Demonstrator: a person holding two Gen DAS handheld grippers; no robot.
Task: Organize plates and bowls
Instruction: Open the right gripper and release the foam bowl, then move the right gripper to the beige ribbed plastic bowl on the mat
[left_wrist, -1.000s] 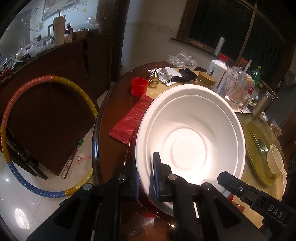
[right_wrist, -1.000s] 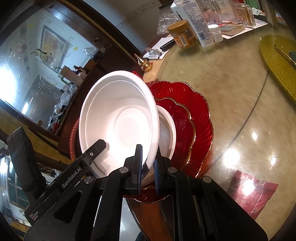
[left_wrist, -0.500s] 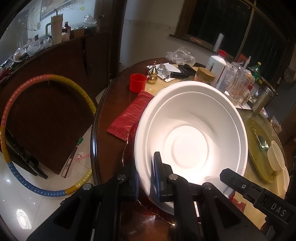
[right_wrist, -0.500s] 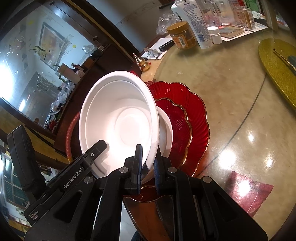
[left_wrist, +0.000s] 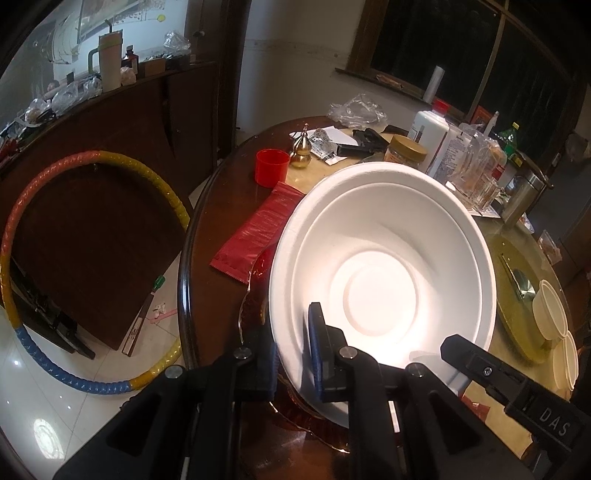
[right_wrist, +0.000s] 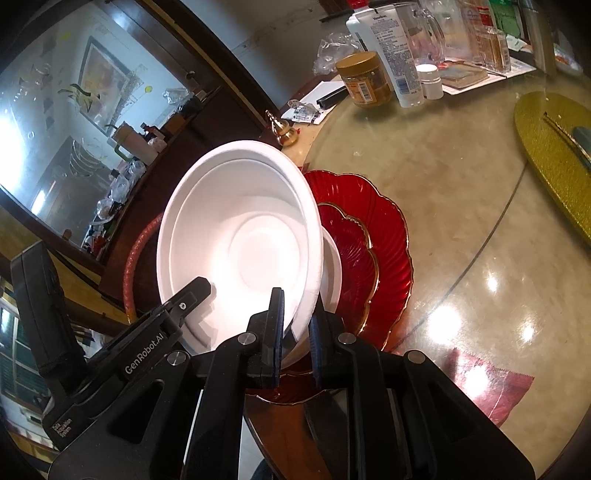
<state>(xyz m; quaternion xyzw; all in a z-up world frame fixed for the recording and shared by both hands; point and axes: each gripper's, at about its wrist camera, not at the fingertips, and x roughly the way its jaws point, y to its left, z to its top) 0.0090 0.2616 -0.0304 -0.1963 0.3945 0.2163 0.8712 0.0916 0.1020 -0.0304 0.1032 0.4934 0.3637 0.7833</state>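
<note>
We clamp the large white moulded-fibre bowl (left_wrist: 380, 280) by opposite rim edges between both the left gripper (left_wrist: 293, 354) and right gripper (right_wrist: 297, 332) jaws, steadying it tilted above the red scalloped glass plates (right_wrist: 373, 258) for stacking.

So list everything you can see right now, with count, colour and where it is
bowl: one, white, tilted over the plates, rim gripped on both sides
scalloped plates: two, red, stacked under the bowl
cup: one, red, near the table edge
packet: one, red, beside the cup
peanut butter jar: one, gold lid, far side of the table
hoop: one, multicoloured, against the cabinet
left gripper: shut on bowl
right gripper: shut on bowl
</note>
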